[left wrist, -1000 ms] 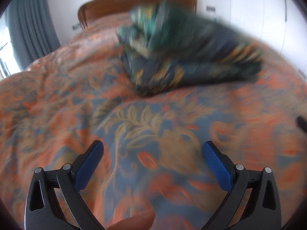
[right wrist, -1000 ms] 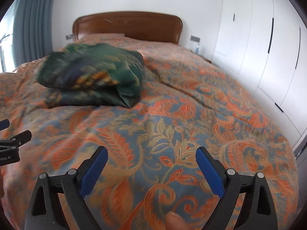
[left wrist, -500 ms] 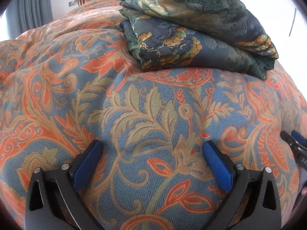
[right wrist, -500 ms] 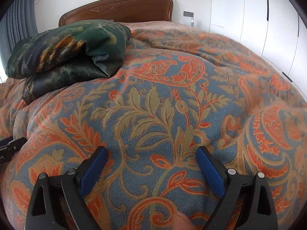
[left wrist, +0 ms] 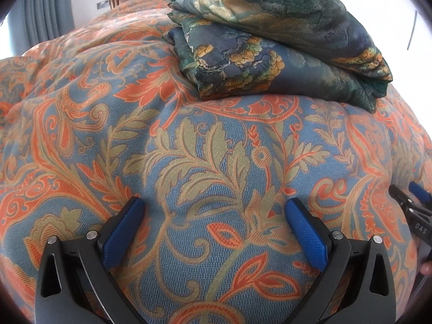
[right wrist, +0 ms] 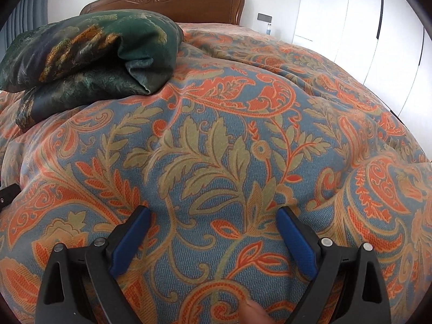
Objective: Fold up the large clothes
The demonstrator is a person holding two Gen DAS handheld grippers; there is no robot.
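Observation:
A folded dark green and blue floral garment lies in a thick stack on the bed; it also shows in the right wrist view at the upper left. My left gripper is open and empty, low over the orange and blue bedspread, well short of the garment. My right gripper is open and empty, also close to the bedspread. The right gripper's tip shows at the right edge of the left wrist view.
A wooden headboard stands at the far end of the bed. White wardrobe doors line the right wall. Grey curtains hang at the left.
Both grippers have dropped from above the bed to just over the bedspread and moved nearer the folded garment. Both stay open.

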